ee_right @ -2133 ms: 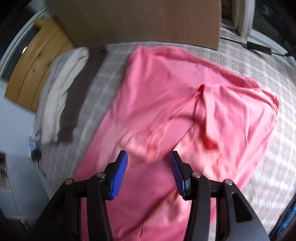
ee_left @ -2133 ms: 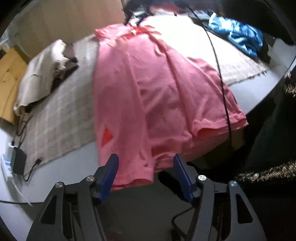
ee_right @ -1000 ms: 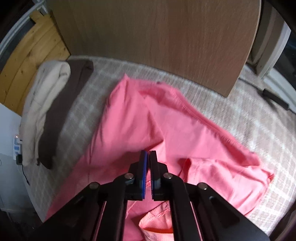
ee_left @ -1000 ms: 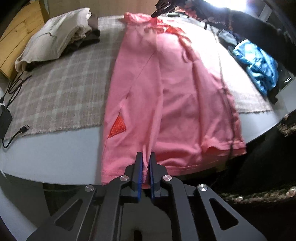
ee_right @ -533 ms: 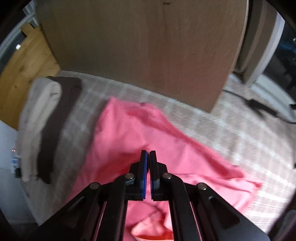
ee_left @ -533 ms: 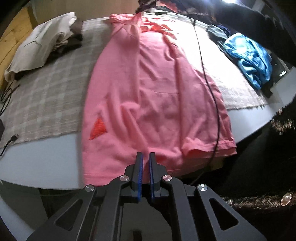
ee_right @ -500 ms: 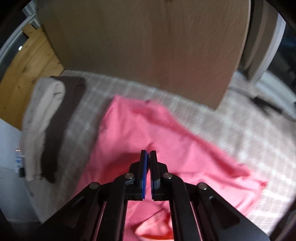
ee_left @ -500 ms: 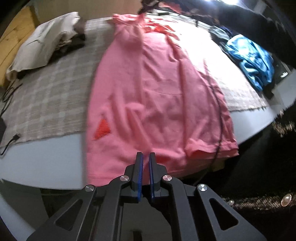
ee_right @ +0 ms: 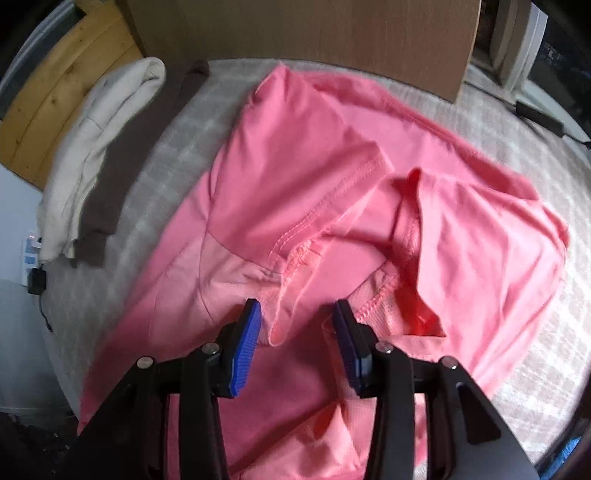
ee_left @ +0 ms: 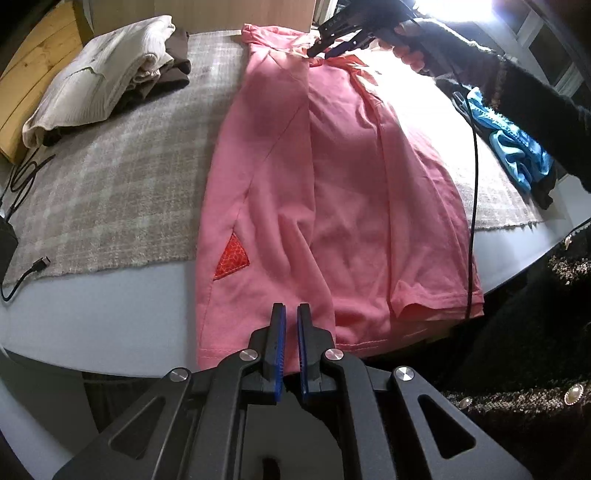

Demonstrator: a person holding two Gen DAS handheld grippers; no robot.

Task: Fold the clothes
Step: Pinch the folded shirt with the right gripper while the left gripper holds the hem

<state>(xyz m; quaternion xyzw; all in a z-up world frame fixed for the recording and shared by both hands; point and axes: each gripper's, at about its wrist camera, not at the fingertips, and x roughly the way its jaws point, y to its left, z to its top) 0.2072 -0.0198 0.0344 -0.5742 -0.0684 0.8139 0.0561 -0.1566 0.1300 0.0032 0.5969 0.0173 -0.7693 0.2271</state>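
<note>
A grey checked blanket (ee_left: 110,192) covers the white table (ee_left: 92,317). Beyond the table stand a brown board (ee_right: 314,33) and pine panelling (ee_right: 55,88); bright window light (ee_left: 458,9) glares at its far right.

Soft matt pink cloth shirt (ee_left: 332,166); rough woven plaid mat (ee_left: 110,177); smooth wooden board (ee_right: 314,33)

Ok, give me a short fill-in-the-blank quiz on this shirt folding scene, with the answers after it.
1. The shirt on the table is ____ in colour.
2. The left gripper is shut on the shirt's ____ edge.
3. The right gripper, near the collar, has its jaws ____.
4. The folded pile lies on the shirt's ____ side in the left wrist view.

Answers: pink; bottom; open; left
</note>
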